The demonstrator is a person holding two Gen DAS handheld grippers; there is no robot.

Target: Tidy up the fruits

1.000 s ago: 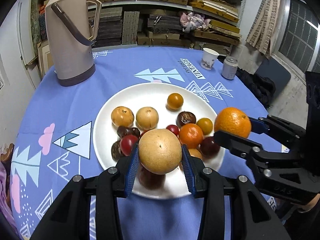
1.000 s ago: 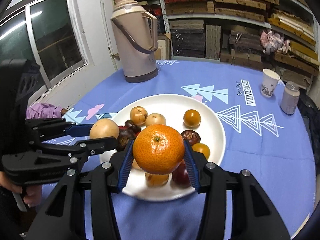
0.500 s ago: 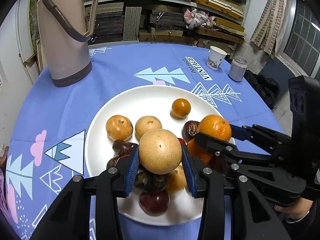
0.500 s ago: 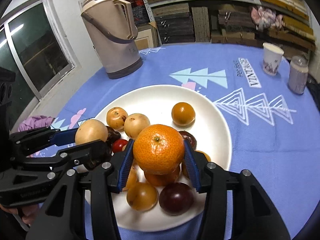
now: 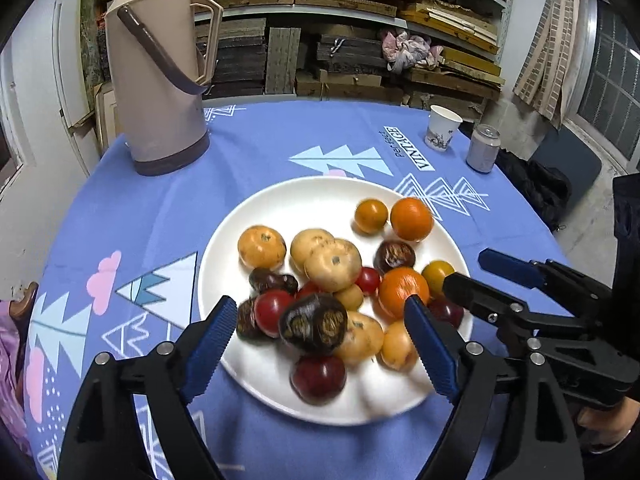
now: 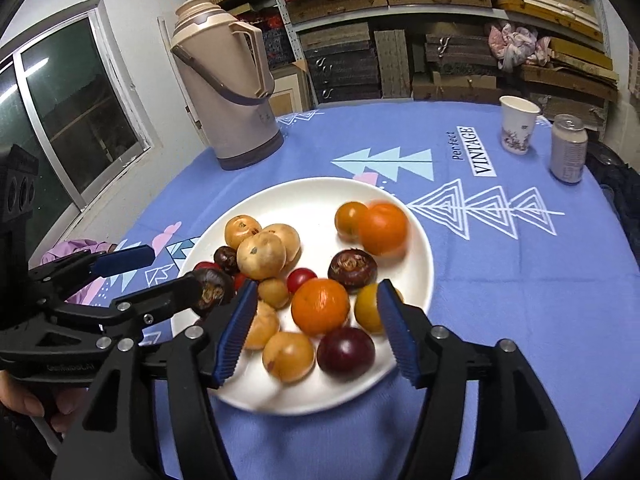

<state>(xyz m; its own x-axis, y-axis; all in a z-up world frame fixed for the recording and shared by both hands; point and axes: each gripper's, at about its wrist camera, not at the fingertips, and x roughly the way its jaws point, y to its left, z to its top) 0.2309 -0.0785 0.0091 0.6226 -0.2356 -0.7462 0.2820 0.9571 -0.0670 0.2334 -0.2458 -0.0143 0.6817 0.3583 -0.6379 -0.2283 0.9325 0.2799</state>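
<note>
Fruits are now lying on the white plate [image 5: 256, 216]: both grippers, left gripper [image 5: 320, 344] and right gripper [image 6: 312, 328], are gaping wide and empty, having released the tan fruit [image 5: 333, 265] and orange [image 6: 383, 229].

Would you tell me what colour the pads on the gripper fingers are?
Blue, ribbed pads on black gripper frames; the right wrist view shows them best.

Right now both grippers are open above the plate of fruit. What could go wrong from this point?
1. The orange near the far rim of the plate looks blurred, perhaps rolling; it could leave the plate.
2. The fruits are piled, with the tan fruit resting on others, so a nudge may scatter them.
3. The left gripper and right gripper are close together; their fingers could collide.
</note>
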